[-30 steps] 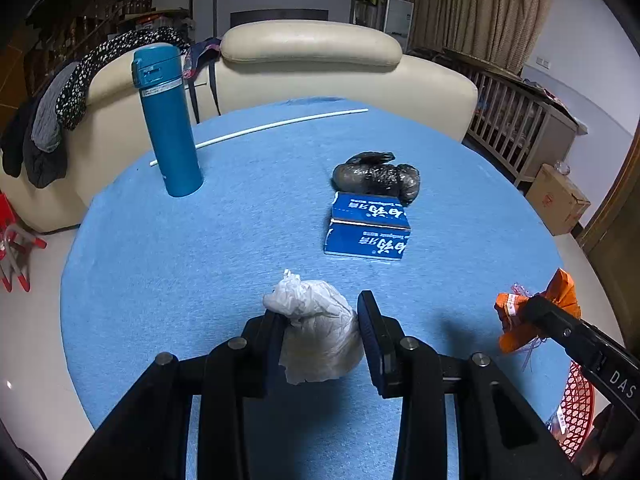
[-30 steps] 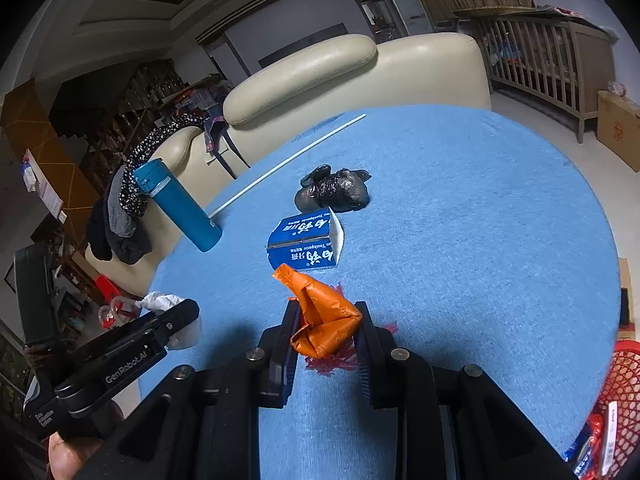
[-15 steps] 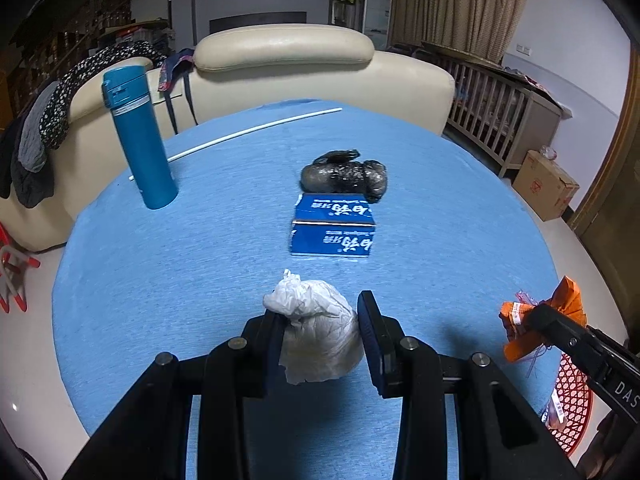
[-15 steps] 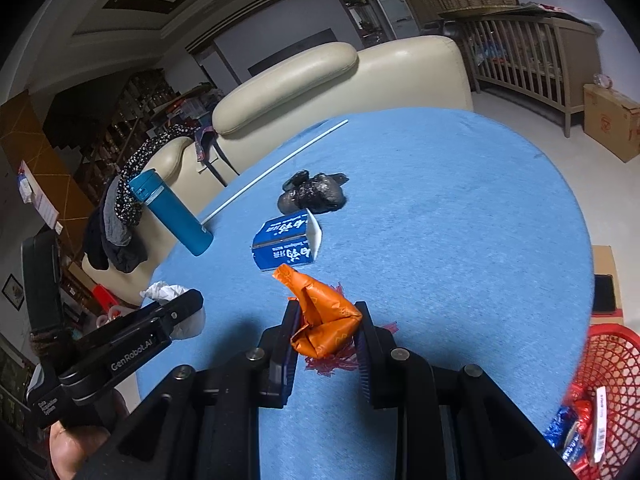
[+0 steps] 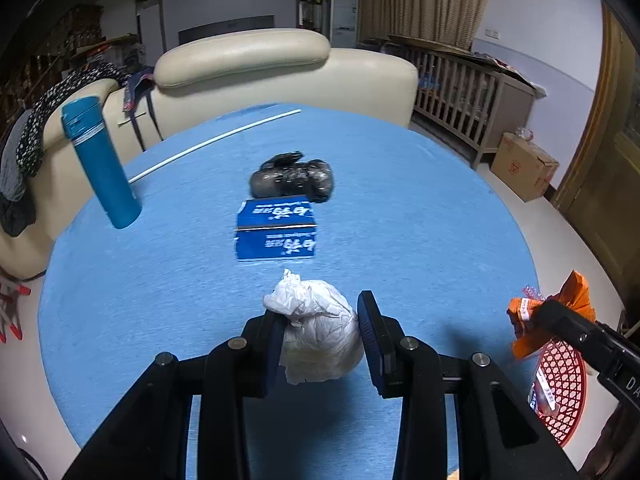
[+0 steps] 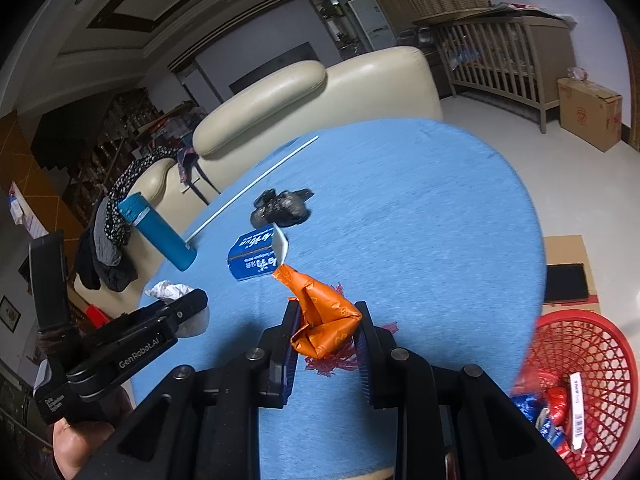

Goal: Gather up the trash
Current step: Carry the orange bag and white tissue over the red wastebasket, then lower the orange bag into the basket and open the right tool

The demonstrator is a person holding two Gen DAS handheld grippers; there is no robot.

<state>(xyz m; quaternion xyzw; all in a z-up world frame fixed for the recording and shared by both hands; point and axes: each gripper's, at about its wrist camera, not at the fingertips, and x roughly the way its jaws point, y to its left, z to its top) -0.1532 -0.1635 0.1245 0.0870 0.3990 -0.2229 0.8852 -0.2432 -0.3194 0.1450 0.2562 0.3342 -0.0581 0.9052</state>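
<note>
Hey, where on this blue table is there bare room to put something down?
The right half of the blue table is bare out to its edge. The near left, between the teal bottle and the blue box, is also free. The middle is crowded: box, black bag, white rod.

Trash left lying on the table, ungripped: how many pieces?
2: black bag mid-table and blue box just in front of it. The bottle and white rod aren't counted as trash.

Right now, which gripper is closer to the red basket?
The right gripper, holding the orange wrapper, is right beside the red basket. The left gripper, holding the white wad, is farther across the table.
</note>
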